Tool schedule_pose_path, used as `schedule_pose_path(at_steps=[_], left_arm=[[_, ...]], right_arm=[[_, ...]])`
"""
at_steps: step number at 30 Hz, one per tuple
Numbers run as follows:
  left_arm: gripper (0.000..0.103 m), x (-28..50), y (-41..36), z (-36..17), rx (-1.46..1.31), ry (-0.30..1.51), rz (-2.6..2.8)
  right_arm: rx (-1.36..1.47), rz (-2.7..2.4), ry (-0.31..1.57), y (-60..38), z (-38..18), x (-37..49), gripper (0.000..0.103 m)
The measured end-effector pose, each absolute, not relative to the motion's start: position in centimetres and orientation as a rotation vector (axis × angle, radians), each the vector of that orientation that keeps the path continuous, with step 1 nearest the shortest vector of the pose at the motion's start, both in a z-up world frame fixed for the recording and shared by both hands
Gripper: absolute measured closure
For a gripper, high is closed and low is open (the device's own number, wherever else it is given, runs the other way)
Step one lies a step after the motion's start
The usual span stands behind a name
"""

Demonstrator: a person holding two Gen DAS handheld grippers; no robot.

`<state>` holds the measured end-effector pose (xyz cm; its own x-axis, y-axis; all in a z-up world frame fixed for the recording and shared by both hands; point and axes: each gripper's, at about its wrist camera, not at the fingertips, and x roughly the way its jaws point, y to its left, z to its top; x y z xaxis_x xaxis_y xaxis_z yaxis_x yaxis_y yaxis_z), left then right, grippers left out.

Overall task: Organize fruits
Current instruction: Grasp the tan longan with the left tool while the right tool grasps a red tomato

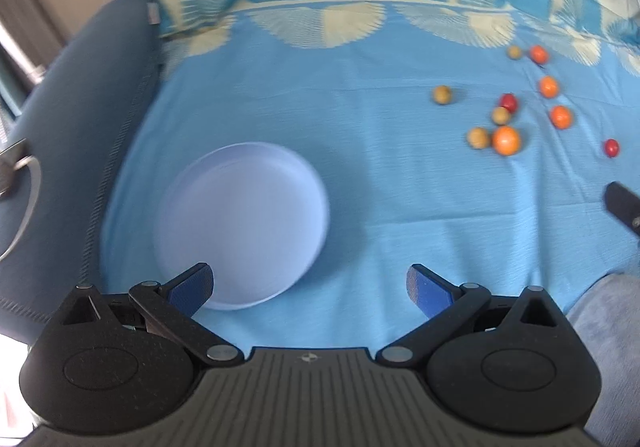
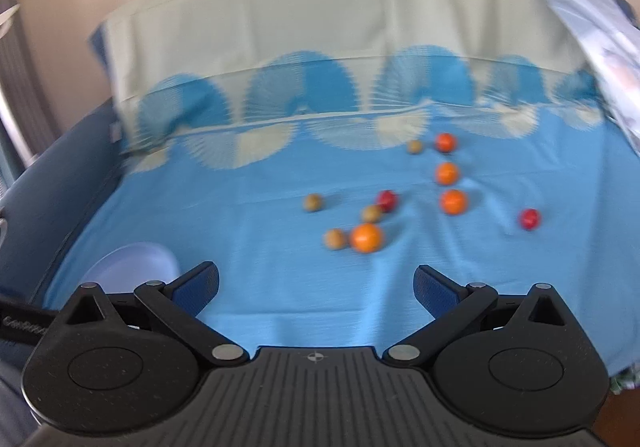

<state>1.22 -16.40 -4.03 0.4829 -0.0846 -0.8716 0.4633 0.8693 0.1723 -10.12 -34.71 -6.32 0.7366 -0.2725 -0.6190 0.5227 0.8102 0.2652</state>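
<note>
A pale lilac plate (image 1: 240, 223) lies empty on the blue cloth; its edge also shows in the right wrist view (image 2: 132, 259). Several small round fruits lie scattered to its right: orange ones (image 1: 506, 140) (image 2: 366, 238), red ones (image 1: 611, 148) (image 2: 530, 218) and tan-green ones (image 1: 442, 94) (image 2: 313, 202). My left gripper (image 1: 310, 287) is open and empty, its left finger over the plate's near rim. My right gripper (image 2: 316, 289) is open and empty, short of the nearest orange fruit. Its dark tip shows in the left wrist view (image 1: 622, 203).
The blue cloth (image 2: 240, 207) with a fan pattern covers the surface and rises into a pale green fold at the back (image 2: 320, 7). A dark blue padded edge (image 1: 92, 127) runs along the left. A crumpled pale sheet (image 2: 600, 27) lies at the far right.
</note>
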Motion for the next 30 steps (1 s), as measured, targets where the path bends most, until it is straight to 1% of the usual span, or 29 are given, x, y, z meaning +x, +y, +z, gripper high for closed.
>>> schedule_pose_path(at_steps=[6,11,15,24,27,30], left_arm=[[0.000,4.1,-24.6,-7.4,0.465,0.999,-0.420],[0.000,7.0,-30.7,-11.6,0.571,0.983,-0.458],[0.000,8.5,-34.3,-14.6,0.644,0.985,-0.490],[0.000,10.9,-38.2,-19.0,0.710,1.015,-0.514],[0.000,11.8,-38.4,-19.2,0.693,1.010,-0.549],[0.000,12.6,-38.3,-19.3,0.673,1.027,-0.576]], right_arm=[[0.512,-0.674,0.603,-44.0,-9.2,-11.7,0.000],[0.634,-0.791,0.672,-52.0,-14.1,-10.5,0.000],[0.698,-0.818,0.740,-55.8,-17.6,-9.1,0.000],[0.660,-0.807,0.806,-59.8,-21.7,-5.8,0.001],[0.605,-0.794,0.804,-60.3,-22.6,-4.6,0.001],[0.558,-0.793,0.844,-60.9,-24.0,-3.0,0.001]])
